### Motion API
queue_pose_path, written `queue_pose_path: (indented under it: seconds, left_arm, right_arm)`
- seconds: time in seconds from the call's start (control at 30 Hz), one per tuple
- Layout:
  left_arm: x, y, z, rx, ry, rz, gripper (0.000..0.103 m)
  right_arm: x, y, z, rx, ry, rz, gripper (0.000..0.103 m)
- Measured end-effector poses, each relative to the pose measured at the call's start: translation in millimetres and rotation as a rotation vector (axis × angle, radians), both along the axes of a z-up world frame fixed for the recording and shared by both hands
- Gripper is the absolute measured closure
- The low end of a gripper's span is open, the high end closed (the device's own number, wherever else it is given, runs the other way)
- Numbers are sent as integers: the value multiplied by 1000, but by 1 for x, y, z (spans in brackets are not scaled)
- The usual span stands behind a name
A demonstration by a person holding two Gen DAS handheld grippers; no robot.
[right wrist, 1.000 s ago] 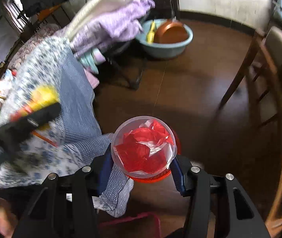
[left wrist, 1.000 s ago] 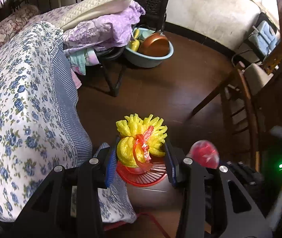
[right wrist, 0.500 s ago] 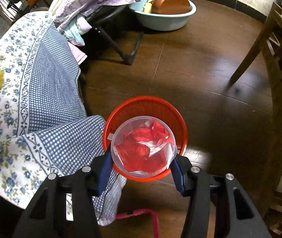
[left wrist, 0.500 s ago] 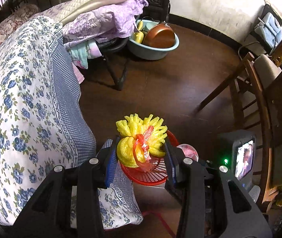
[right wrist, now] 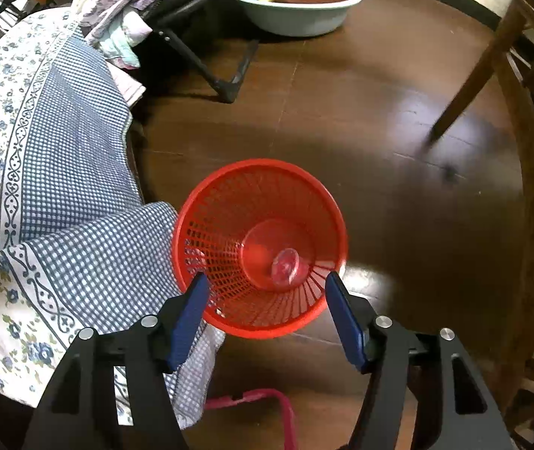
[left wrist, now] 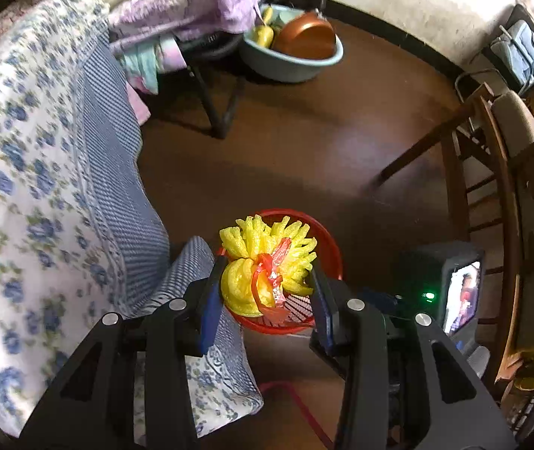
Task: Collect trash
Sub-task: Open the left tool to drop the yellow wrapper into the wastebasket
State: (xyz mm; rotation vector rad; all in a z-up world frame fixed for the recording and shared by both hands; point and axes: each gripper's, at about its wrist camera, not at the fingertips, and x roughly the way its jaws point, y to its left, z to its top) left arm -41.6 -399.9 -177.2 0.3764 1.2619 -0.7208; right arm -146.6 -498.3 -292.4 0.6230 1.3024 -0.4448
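- Two grippers hang above the red basket (right wrist: pixel 259 247), which stands upright on the brown floor (right wrist: pixel 379 120), its mouth opening up toward your cameras.
- Your left gripper (left wrist: pixel 265 292) pinches the yellow foam net (left wrist: pixel 263 262) between its blue pads (left wrist: pixel 209 300); a red wrapper (left wrist: pixel 267 281) is bundled into it.
- That net's fringed end points forward, away from the camera, along the fingers, and it sits over the basket's rim (left wrist: pixel 327 236).
- Your right gripper (right wrist: pixel 267 318) is spread wide with nothing between its fingers, one pad on each side of the basket's near edge.
- Down on the basket's bottom lies the clear plastic cup (right wrist: pixel 285 266), tipped on its side.
- Beside the basket's left wall hangs the blue-flowered cloth (right wrist: pixel 60 187).
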Motion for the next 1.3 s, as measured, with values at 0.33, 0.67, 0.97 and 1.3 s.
queue_pose_path:
  seconds: [0.33,0.67,0.97,1.3]
  left_arm:
    - [-2,-23,-75,158,144,-27,61]
    - [-6,-24,-93,179,190,-35,59]
    - [-3,-25,-96,174,216,-30,48]
    - [-3,-27,-79,110,220,-34,26]
  right_arm:
    - [-58,-6,-9,53,76,-46,39]
    - [-58,-4,-12,67,82,-49,39]
    - [-54,-2,-5,58,73,-31,39]
    - [-54,0,5,44,74,-22,39]
